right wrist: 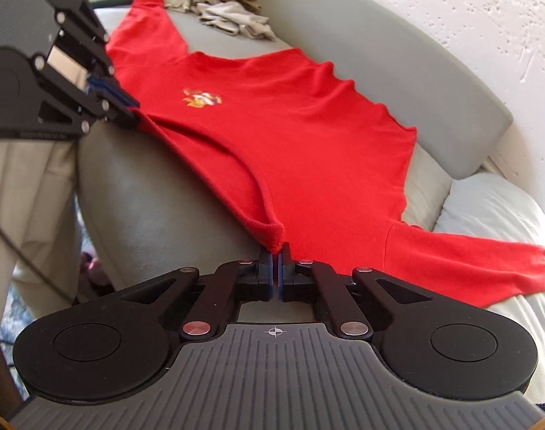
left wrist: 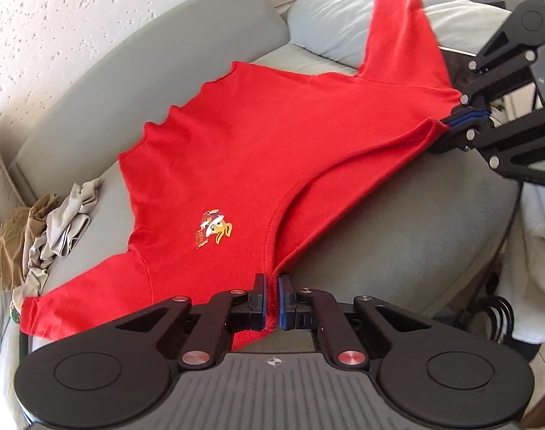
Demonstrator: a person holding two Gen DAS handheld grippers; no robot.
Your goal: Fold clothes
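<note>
**Now both grippers pinch the red shirt's collar end**

Clamped tight, my left gripper (left wrist: pixel 271 299) has its blue pads pressed on a fold of the red shirt (left wrist: pixel 258 150), right where the neckline meets the shoulder. My right gripper (right wrist: pixel 275 272) is closed the same way, with only a thin strip of red cloth between its pads at the other shoulder.

Both grippers tilt downward toward the sofa (left wrist: pixel 398 222). In the left wrist view my right gripper sits at 2 o'clock, biting the far shoulder; in the right wrist view my left gripper shows at 10 o'clock.

From my left gripper the shirt spreads out toward 12 o'clock, flat on the grey seat, its small cartoon print (left wrist: pixel 214 231) just beyond the pads. One sleeve runs to 8 o'clock, the other to 1 o'clock over a pale cushion (left wrist: pixel 329 18). The neckline edge stretches between my two grippers. A crumpled pile of beige clothes (left wrist: pixel 39 236) lies at 9 o'clock, near the sleeve end.
</note>
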